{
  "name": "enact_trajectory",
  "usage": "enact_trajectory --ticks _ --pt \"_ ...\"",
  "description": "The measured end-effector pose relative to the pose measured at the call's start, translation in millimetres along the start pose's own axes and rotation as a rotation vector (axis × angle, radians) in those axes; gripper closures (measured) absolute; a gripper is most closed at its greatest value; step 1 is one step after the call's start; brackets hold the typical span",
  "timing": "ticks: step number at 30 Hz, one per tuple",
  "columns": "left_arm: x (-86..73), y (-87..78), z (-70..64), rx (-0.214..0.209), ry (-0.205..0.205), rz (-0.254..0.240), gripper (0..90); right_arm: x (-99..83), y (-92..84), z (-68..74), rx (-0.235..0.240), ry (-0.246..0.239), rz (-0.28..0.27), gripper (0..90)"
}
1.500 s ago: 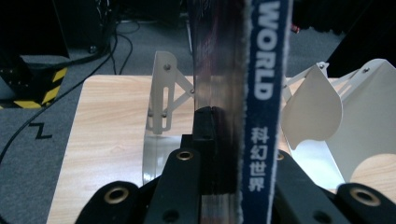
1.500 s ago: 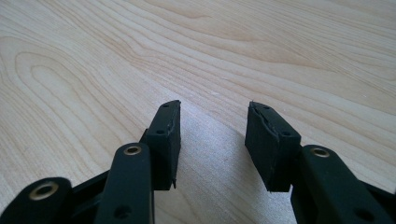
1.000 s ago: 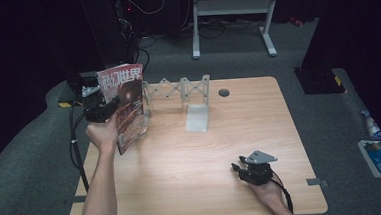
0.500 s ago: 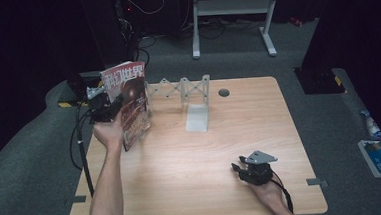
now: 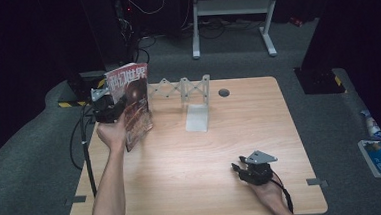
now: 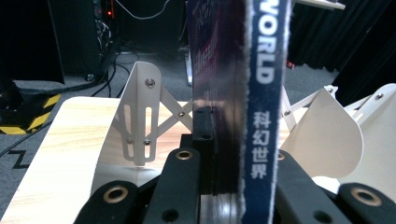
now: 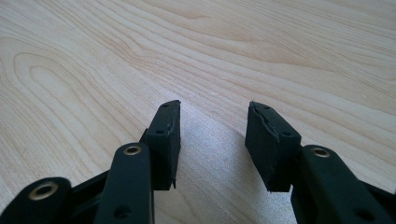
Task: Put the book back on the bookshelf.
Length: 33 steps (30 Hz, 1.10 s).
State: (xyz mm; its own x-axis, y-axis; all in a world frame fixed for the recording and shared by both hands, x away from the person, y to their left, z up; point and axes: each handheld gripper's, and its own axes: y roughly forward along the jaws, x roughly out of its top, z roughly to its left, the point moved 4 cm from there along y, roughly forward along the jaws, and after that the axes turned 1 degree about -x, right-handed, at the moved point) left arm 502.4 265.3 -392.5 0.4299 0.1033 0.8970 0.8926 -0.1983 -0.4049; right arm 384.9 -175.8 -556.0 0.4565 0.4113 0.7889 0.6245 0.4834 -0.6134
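Left gripper (image 5: 109,111) clamped on an upright magazine (image 5: 134,103) above the desk's (image 5: 192,162) left edge, white rack (image 5: 185,90) along the far edge, right gripper (image 5: 243,170) wide, empty, resting near the front right corner

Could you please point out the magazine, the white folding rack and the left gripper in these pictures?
magazine (image 5: 134,103): high view, middle of its front cover.
white folding rack (image 5: 183,88): high view, its scissor-link lattice.
left gripper (image 6: 236,154): left gripper view, between its jaws, clamped on the magazine's spine.
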Motion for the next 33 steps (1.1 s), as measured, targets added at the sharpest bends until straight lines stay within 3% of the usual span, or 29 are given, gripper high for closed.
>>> enact_trajectory --ticks 8,11,15,24,27,33 --pt "0.0 5.8 -2.1 0.009 -0.004 0.069 82.7 0.0 0.0 0.0 0.001 0.000 0.000 55.2" --pt "1.9 6.4 -3.4 0.020 -0.015 0.050 83.1 0.0 0.0 -0.1 0.001 0.000 -0.001 55.3" --pt "2.6 5.9 -6.5 0.037 -0.008 -0.011 83.7 -0.1 -0.1 -0.1 0.001 0.000 0.000 55.2" --pt "-1.4 9.5 -8.8 0.039 -0.011 -0.069 83.8 -0.2 -0.2 -0.3 0.002 -0.003 -0.002 55.3" --pt "-3.5 12.4 -7.5 0.016 -0.002 -0.061 83.5 -0.2 -0.2 -0.4 0.002 -0.004 -0.001 55.2" --pt "-7.0 14.8 -3.5 0.021 -0.006 -0.001 82.4 -0.2 -0.2 -0.5 0.003 -0.001 -0.001 54.9"
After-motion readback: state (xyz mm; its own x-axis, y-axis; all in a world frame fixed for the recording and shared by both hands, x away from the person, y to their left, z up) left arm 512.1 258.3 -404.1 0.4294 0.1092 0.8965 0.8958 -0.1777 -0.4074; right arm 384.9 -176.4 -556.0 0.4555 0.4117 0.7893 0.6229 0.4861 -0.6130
